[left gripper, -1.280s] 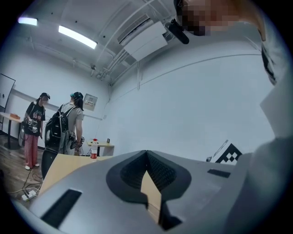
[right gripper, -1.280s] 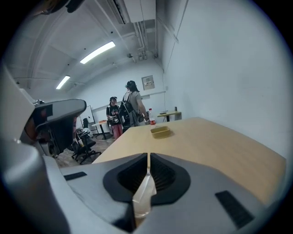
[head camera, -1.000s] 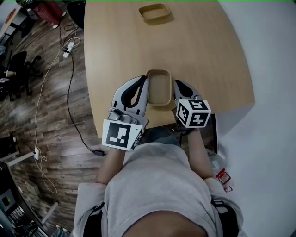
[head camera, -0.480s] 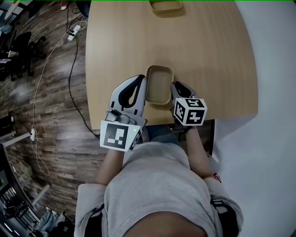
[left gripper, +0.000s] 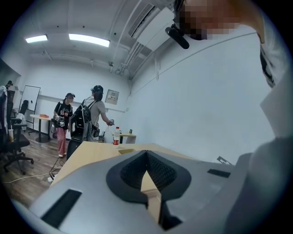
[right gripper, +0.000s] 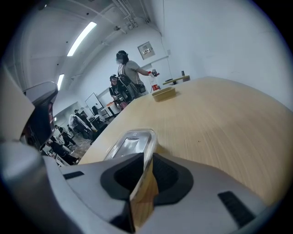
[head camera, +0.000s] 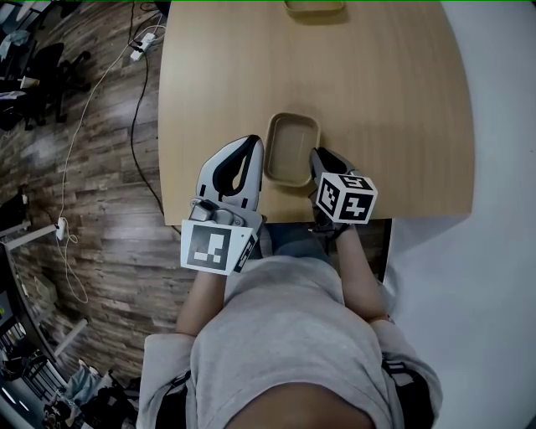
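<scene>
A shallow tan tray [head camera: 291, 149] is near the front edge of a wooden table [head camera: 394, 100], held between my two grippers. My left gripper [head camera: 255, 144] is at the tray's left rim. In the left gripper view it [left gripper: 146, 156] is shut on a thin tan edge. My right gripper [head camera: 316, 156] is at the tray's right rim. In the right gripper view it [right gripper: 149, 154] is shut on the tray wall, and the shiny tray [right gripper: 130, 141] stretches ahead over the tabletop [right gripper: 219, 119].
A second tan tray [head camera: 311, 7] sits at the table's far end and also shows as a tray [right gripper: 164, 93] in the right gripper view. Two people [left gripper: 87, 119] stand by a small desk with a bottle [left gripper: 116, 136]. Cables [head camera: 138, 75] and office chairs [head camera: 38, 63] are on the wooden floor to the left.
Both gripper views have swung, and the right one now tips down toward the tabletop with the tray showing ahead of its jaws. Both grippers stay shut.
</scene>
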The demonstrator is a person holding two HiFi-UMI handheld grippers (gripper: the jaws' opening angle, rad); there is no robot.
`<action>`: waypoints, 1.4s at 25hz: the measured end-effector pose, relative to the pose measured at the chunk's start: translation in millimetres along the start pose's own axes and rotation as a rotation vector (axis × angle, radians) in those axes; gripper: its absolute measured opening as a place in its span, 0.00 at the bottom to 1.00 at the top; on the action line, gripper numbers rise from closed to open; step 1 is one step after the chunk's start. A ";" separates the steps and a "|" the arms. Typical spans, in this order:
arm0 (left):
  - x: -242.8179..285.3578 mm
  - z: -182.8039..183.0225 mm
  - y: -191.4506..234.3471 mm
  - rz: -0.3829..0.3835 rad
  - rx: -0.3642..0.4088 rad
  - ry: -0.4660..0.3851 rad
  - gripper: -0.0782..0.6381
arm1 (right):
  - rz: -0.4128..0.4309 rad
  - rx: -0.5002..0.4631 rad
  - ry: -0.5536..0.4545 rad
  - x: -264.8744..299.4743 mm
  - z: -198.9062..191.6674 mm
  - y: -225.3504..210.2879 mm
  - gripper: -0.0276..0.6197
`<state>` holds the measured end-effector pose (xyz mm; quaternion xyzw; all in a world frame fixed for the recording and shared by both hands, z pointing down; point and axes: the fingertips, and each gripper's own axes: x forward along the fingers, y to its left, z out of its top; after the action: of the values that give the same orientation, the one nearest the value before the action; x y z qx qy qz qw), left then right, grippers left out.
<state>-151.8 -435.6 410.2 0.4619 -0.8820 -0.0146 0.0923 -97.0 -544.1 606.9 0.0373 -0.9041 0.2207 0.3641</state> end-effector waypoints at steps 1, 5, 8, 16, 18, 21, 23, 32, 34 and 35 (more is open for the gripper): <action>-0.3 -1.3 0.5 0.004 0.000 0.000 0.13 | -0.002 0.004 0.000 1.3 -0.3 -0.8 0.14; -0.6 -1.1 4.5 0.017 0.002 0.000 0.13 | -0.015 0.025 0.000 5.7 3.7 -1.3 0.11; -2.2 0.4 8.6 0.029 0.002 -0.002 0.13 | -0.027 0.026 -0.003 7.4 7.3 -0.2 0.10; -13.0 -6.5 23.2 0.039 -0.001 -0.008 0.13 | -0.054 0.034 -0.038 9.5 8.6 2.3 0.08; -16.6 -3.7 25.9 0.025 0.000 -0.011 0.13 | -0.069 0.032 -0.058 4.7 13.3 6.0 0.08; -21.3 0.7 28.4 0.003 0.006 -0.022 0.13 | -0.087 0.030 -0.090 -2.3 18.8 10.0 0.08; -25.2 2.1 29.7 -0.012 0.012 -0.029 0.13 | -0.098 0.037 -0.119 -7.7 21.2 12.7 0.08; -45.1 16.3 33.0 -0.129 0.040 -0.048 0.13 | -0.177 0.029 -0.256 -48.2 33.2 43.4 0.08; -53.1 20.2 30.8 -0.157 0.048 -0.052 0.13 | -0.193 0.028 -0.292 -62.8 34.2 52.5 0.08; -56.1 22.5 31.1 -0.169 0.051 -0.054 0.13 | -0.200 0.029 -0.310 -69.0 35.7 56.9 0.08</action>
<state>-149.7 -373.3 383.1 0.5365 -0.8420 -0.0123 0.0551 -82.4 -514.6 516.4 0.1657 -0.9378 0.1880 0.2402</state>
